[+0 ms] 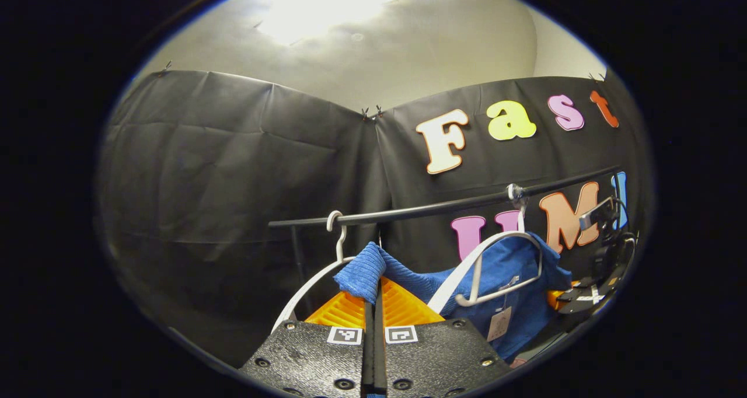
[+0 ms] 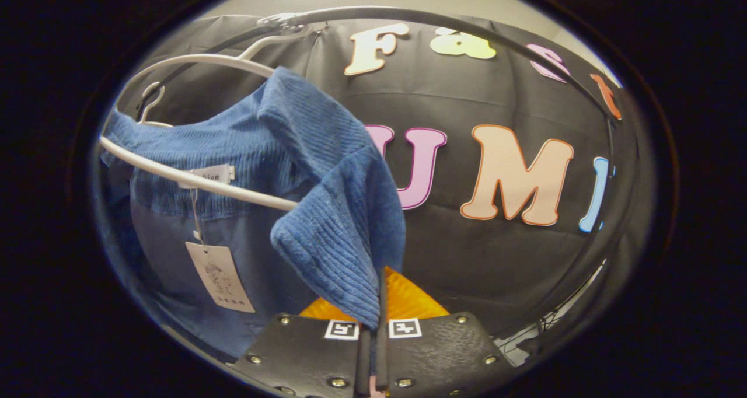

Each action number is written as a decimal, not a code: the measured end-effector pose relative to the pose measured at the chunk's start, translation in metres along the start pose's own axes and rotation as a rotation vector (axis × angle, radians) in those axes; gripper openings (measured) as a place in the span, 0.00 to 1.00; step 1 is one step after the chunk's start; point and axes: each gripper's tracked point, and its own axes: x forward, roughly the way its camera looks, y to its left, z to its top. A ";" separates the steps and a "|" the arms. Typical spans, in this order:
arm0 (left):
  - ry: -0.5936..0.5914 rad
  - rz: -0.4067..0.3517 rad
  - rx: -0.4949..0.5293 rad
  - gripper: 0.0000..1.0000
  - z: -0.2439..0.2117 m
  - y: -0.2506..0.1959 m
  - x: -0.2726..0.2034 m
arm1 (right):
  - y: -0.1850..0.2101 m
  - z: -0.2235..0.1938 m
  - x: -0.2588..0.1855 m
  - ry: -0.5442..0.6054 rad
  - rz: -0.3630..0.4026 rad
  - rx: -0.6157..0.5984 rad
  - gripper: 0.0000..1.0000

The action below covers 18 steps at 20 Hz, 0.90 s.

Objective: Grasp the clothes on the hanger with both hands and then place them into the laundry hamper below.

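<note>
A blue knitted garment (image 1: 508,281) hangs by a white hanger (image 1: 484,264) from the black rail (image 1: 443,206). My left gripper (image 1: 377,296) is shut on one shoulder fold of the garment, pinched between its orange fingers (image 1: 344,310). In the right gripper view, the blue garment (image 2: 327,170) drapes over the white hanger (image 2: 192,179), with a paper tag (image 2: 219,275) dangling below the collar. My right gripper (image 2: 379,304) is shut on the garment's other shoulder fold, which falls between its orange fingers (image 2: 408,302). The right gripper (image 1: 578,296) also appears far right in the left gripper view.
A second, bare white hanger (image 1: 318,269) hangs on the rail left of the garment. The rail (image 2: 467,27) arcs overhead in the right gripper view. Black cloth walls close the booth behind.
</note>
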 end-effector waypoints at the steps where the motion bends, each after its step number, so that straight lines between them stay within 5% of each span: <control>1: 0.006 0.001 0.006 0.00 -0.004 0.000 0.001 | -0.006 0.007 -0.001 -0.017 -0.009 -0.002 0.04; 12: 0.065 -0.029 0.027 0.01 -0.056 -0.015 0.019 | -0.077 0.103 0.030 -0.170 -0.092 0.104 0.04; 18: 0.085 -0.084 0.023 0.00 -0.083 -0.031 0.025 | -0.078 0.079 0.063 -0.138 -0.100 0.075 0.09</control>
